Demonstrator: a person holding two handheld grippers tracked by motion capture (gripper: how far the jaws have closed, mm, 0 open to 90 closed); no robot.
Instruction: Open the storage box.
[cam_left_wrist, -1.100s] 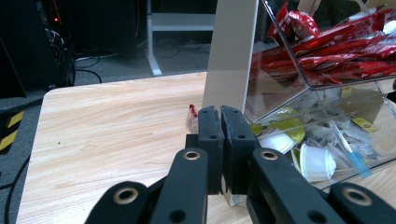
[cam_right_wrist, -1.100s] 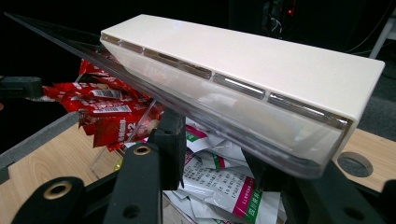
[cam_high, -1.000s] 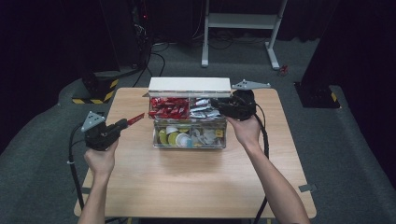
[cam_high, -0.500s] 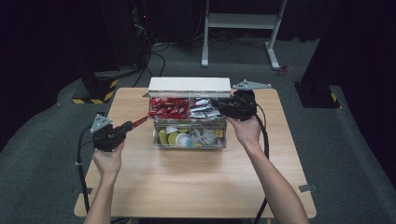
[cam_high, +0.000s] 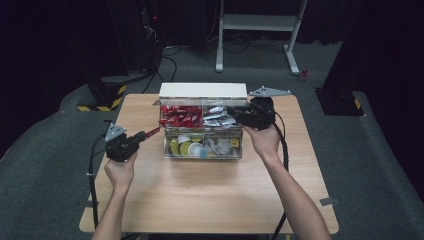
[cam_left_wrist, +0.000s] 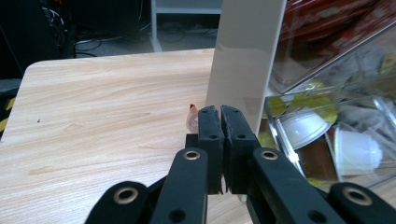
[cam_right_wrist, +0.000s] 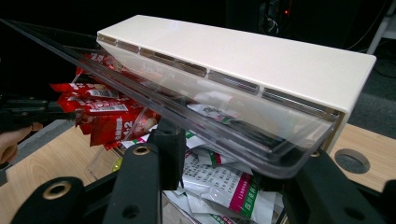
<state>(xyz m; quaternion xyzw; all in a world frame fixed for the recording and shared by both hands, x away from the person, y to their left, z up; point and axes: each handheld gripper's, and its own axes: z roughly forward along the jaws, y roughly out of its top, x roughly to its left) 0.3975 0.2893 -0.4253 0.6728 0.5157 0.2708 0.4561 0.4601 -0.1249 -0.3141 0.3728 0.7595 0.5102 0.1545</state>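
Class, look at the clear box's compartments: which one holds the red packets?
The rear-left compartment, nearest the left gripper. The one beside it holds silvery sachets; the front ones hold capsules and small cups.

A clear plastic organizer box (cam_high: 202, 142) sits toward the far middle of the wooden surface (cam_high: 210, 195), its transparent lid (cam_right_wrist: 187, 112) raised. Far-left compartment: red sachets (cam_high: 181, 116); far-right: silver-white packets (cam_high: 216, 116). The near compartments hold small cups (cam_high: 187, 146) (yellow-green and white lids). One red sachet (cam_high: 151, 132) is pinched just left of the box.
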